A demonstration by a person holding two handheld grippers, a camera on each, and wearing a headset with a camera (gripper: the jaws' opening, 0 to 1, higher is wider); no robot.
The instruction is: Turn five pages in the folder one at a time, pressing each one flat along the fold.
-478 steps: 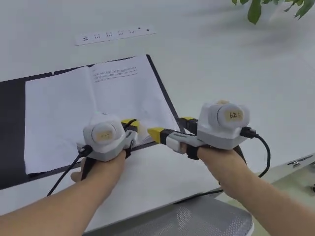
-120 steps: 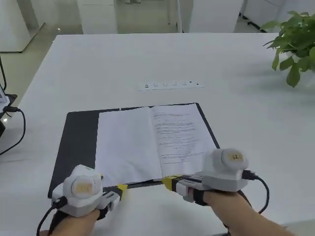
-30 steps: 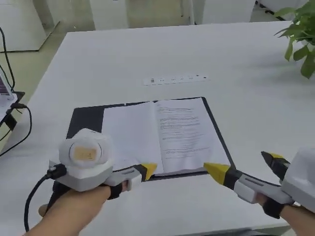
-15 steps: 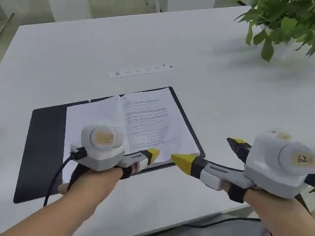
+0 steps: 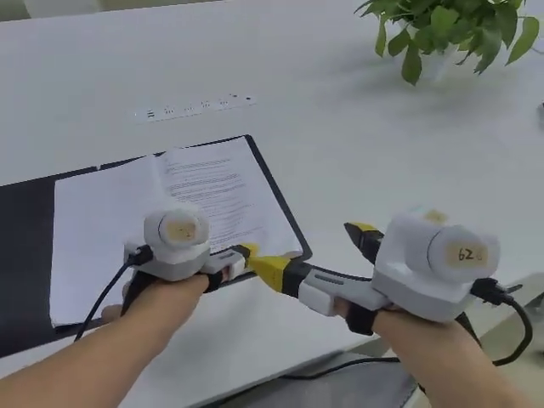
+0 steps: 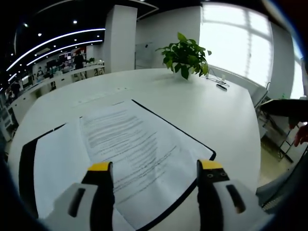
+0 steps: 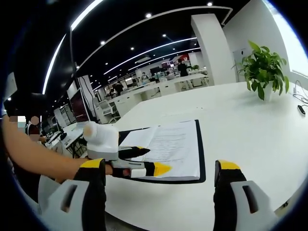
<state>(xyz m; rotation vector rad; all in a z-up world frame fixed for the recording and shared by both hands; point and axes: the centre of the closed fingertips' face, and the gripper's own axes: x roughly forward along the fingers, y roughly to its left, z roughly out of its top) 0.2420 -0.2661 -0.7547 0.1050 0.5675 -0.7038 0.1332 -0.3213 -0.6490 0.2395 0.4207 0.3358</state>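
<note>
Fingers (image 6: 101, 190) of left gripper (image 6: 155, 166) apart, right gripper (image 7: 159, 164) too, nothing held. Page (image 6: 130, 137) mid-frame could crease if two get pinched.

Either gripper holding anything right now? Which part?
Nothing is held. The left gripper is open over the printed page, with no paper between its jaws. The right gripper is open near the folder, empty.

— What's on the table (image 5: 382, 161)?
— I see an open black folder (image 5: 24, 246) near my edge, a white power strip (image 5: 194, 108) beyond it, and a potted plant (image 5: 442, 25) far right.
</note>
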